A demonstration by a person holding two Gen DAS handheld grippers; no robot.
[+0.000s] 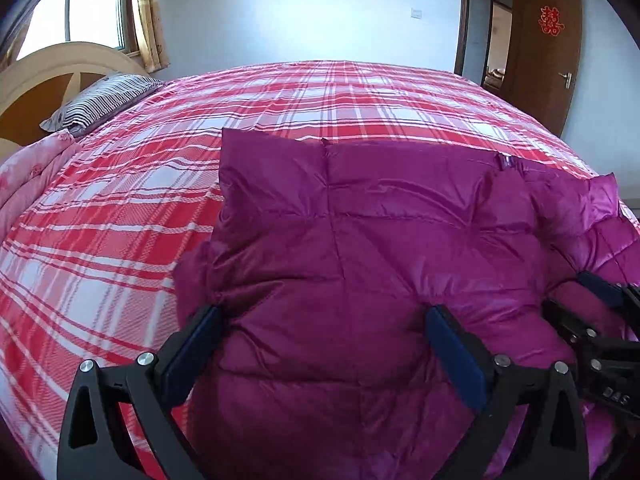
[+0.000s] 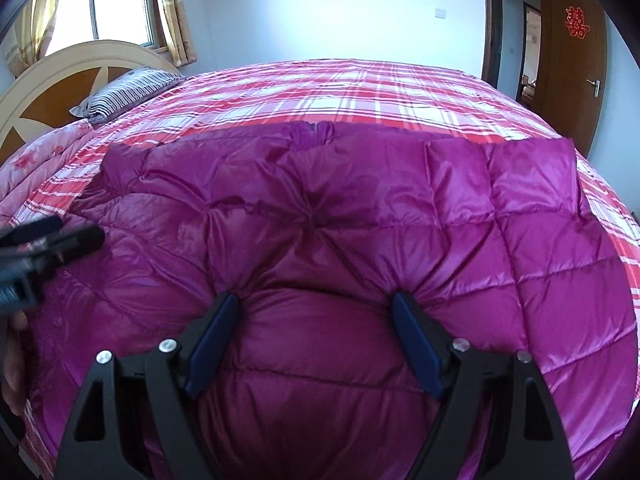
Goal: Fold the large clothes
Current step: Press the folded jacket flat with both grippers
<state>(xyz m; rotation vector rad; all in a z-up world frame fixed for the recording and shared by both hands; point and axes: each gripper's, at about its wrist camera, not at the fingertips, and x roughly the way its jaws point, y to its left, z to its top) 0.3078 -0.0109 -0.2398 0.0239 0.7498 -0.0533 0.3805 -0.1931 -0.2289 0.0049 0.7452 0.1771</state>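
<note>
A shiny magenta quilted down jacket [image 1: 360, 208] lies spread on the bed, its left part folded into a squarish panel. My left gripper [image 1: 322, 320] stands wide open, its blue-padded fingers [image 1: 200, 332] pressed into the padding with a puffy bulge of jacket between them. In the right wrist view the jacket [image 2: 360, 200] fills the middle. My right gripper [image 2: 316, 312] also stands wide, its fingertips sunk into the quilting and fabric swelling between the pads [image 2: 408, 320]. Each gripper shows at the edge of the other's view: the right gripper [image 1: 600, 320] and the left gripper [image 2: 52, 240], which is blurred.
The bed carries a red and white plaid sheet [image 1: 120, 220]. A striped pillow [image 1: 100, 100] and a pink quilt [image 1: 28, 176] lie by the headboard [image 2: 60, 80] on the left. A window is at the back left, an open brown door [image 1: 548, 60] at the back right.
</note>
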